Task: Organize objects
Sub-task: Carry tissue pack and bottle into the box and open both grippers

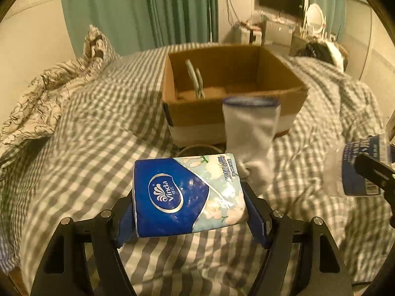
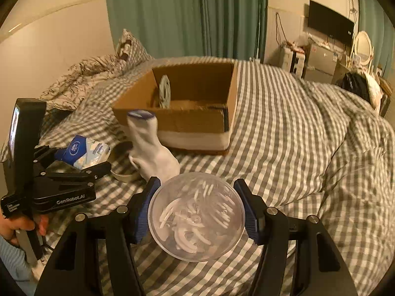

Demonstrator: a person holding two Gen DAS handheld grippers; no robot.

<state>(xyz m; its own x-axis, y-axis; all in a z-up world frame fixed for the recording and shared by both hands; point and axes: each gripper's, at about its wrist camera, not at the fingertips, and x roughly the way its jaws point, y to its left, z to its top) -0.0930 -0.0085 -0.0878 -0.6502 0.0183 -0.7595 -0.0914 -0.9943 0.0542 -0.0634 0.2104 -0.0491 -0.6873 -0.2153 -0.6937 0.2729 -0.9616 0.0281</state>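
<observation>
A bed (image 1: 81, 123) covered in a grey-and-white checked duvet fills both views. A rumpled patterned blanket and a checked pillow (image 2: 130, 46) lie at its far left. Behind the bed hang green curtains (image 1: 138, 7) against a cream wall; to the right stand a dark wall screen (image 2: 329, 23), an oval white mirror (image 2: 363, 44) and cluttered low furniture.

An open cardboard box (image 1: 232, 116) sits in the middle of the bed, with a pale green tool-like object (image 1: 195, 79) leaning against its left inner wall; what the object is cannot be told.

The left gripper (image 1: 191, 218) has its jaws pressed against both ends of a blue Vinda tissue pack (image 1: 187, 194), holding it above the duvet, near the box's front. A white sock (image 1: 249, 135) with a dark blue cuff stands upright between the pack and the box, partly blocking the box's front wall. A round rimmed object (image 2: 123, 172) lies on the duvet beside the sock, mostly hidden.

The right gripper (image 2: 196, 215) has its jaws closed on a clear round container (image 2: 196, 217) holding small white pieces, lifted above the bed to the right of the sock. A hand (image 2: 19, 227) grips the left gripper's handle.
</observation>
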